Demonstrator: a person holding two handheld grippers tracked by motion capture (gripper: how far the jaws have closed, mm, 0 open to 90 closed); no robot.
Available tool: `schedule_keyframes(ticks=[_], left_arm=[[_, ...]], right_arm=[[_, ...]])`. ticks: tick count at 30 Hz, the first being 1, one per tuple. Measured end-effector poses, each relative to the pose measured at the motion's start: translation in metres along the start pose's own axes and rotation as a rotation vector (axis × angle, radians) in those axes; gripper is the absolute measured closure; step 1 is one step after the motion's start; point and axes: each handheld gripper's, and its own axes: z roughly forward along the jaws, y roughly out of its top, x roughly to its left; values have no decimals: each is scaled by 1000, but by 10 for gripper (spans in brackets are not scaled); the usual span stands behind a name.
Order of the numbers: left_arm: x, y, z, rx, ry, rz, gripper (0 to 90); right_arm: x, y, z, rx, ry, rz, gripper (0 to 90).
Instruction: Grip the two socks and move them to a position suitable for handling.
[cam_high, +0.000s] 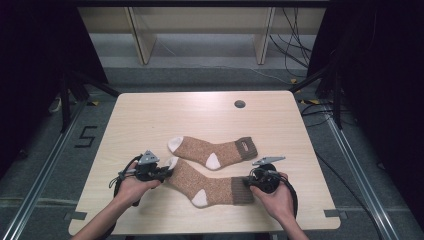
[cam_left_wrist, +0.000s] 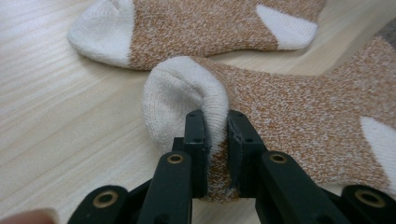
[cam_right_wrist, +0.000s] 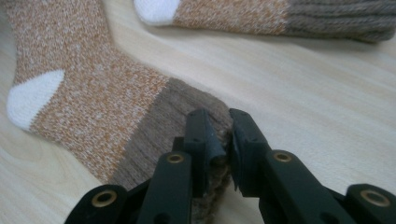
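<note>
Two orange-brown socks with white toes and heels and brown cuffs lie on the wooden table. The far sock lies flat. The near sock stretches between my grippers. My left gripper is shut on its white toe, the fabric bunched between the jaws at the left gripper. My right gripper is shut on the brown cuff, the cuff's edge pinched at the right gripper. The far sock lies just beyond the near one, its cuff at the top of the right gripper view.
A round cable hole sits near the table's far edge. The table's back half is bare wood. Black cables and frame legs stand on the floor to the right, a shelf unit behind.
</note>
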Motion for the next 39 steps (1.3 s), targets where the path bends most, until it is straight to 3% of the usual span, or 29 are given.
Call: schedule_keyframes(ticks=[2, 3, 4, 7, 8, 9, 10, 11, 12, 14, 16, 18, 22, 24, 25, 26, 28, 32, 33, 34, 39], left_arm=[[-2, 0, -3, -12, -16, -10, 792], [-2, 0, -4, -19, -16, -7, 792], [-4, 0, -6, -26, -17, -12, 792], [-7, 0, -10, -63, -34, -38, 791], [-8, 1, -13, -68, -41, -40, 791], [-9, 1, -14, -82, -40, -46, 791], [-11, 2, -17, -88, -52, -44, 791], [-12, 2, -19, -97, -52, -41, 791], [-13, 2, -20, -106, -54, -40, 791], [-16, 4, -24, -115, -52, -37, 791], [-19, 5, -26, -115, -59, -27, 791], [-21, 6, -27, -133, -62, -28, 791], [-20, 13, -30, -149, -47, -27, 791], [-18, 18, -31, -163, -46, -27, 790], [-17, 22, -31, -169, -36, -28, 790], [-15, 26, -30, -179, -39, -29, 790], [-12, 32, -30, -191, -28, -26, 790], [-9, 41, -28, -210, -12, -34, 789], [-9, 42, -28, -211, -11, -36, 789], [-9, 43, -27, -218, -8, -35, 790], [-7, 45, -24, -221, -8, -46, 790]], right_arm=[[-1, 2, -4, 14, 33, 19, 788], [-3, 3, -4, 0, -11, -14, 788], [-3, 2, -4, -36, -14, -25, 788], [-6, 4, -6, -40, -20, -40, 788], [-5, 5, -8, -34, -24, -13, 788], [-7, 6, -7, -64, -24, -33, 788], [-8, 7, -11, -32, -19, -23, 789], [-7, 9, -12, -37, -4, -11, 789], [-8, 10, -13, -65, -23, -37, 789], [-7, 12, -16, -88, -29, -17, 789], [-9, 16, -18, -94, -40, -49, 789], [-8, 19, -20, -100, -42, -24, 789], [-11, 27, -25, -111, -49, -45, 789], [-10, 30, -26, -127, -52, -15, 789], [-11, 33, -28, -115, -59, -28, 789], [-14, 36, -28, -145, -61, -58, 789], [-12, 45, -32, -139, -64, -19, 789], [-17, 51, -33, -158, -63, -52, 789], [-17, 52, -34, -157, -59, -27, 789], [-18, 53, -33, -174, -60, -47, 789], [-22, 56, -32, -164, -61, -4, 789]])
